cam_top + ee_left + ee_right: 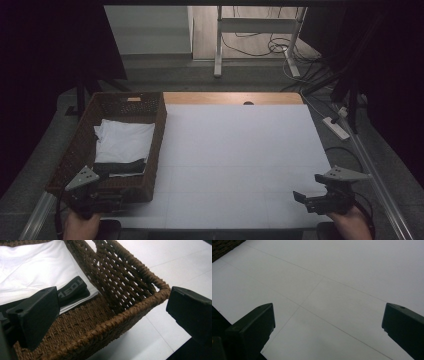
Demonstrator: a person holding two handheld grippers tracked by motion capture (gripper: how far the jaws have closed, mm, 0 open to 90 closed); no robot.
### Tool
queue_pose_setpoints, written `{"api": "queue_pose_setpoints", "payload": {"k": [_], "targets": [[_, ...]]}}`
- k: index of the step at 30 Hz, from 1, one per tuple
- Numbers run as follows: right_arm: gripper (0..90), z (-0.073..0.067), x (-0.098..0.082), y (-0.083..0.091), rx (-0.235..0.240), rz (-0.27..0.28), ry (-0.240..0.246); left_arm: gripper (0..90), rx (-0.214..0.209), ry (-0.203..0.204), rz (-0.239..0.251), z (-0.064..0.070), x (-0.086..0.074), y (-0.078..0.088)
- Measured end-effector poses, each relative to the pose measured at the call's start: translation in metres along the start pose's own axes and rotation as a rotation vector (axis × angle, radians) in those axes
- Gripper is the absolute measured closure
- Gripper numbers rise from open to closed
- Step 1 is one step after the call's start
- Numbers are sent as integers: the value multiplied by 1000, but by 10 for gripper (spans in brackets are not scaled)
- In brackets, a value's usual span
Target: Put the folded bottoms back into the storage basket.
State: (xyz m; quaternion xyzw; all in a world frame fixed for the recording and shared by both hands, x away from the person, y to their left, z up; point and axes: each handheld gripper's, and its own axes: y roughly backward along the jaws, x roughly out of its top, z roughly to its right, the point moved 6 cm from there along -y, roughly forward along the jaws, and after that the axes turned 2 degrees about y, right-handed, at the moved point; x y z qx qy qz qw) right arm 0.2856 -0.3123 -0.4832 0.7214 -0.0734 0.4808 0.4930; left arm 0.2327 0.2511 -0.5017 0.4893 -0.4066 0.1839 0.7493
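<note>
Cut off at 6 o'clock in the high view — both hands, left hand and right hand. Partly hidden under the black item: the white cloth in the basket. Cropped at 11 o'clock in the right gripper view — the basket's corner. Lettering on the black item unreadable.

- The brown wicker basket sits on the left side of the white table, long side running near to far, upright, with its near corner hanging just over the table's front edge.
- A white folded cloth lies flat inside it, filling most of the bottom.
- A dark folded piece with white lettering rests on the near end of the white one; can't read the letters.
</note>
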Motion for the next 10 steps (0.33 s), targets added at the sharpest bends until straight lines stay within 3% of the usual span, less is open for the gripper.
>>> {"api": "queue_pose_setpoints", "payload": {"k": [10], "targets": [[0,1,-3,5,5,2,-20,0,-6,10,-4,-1,0,-1]]}}
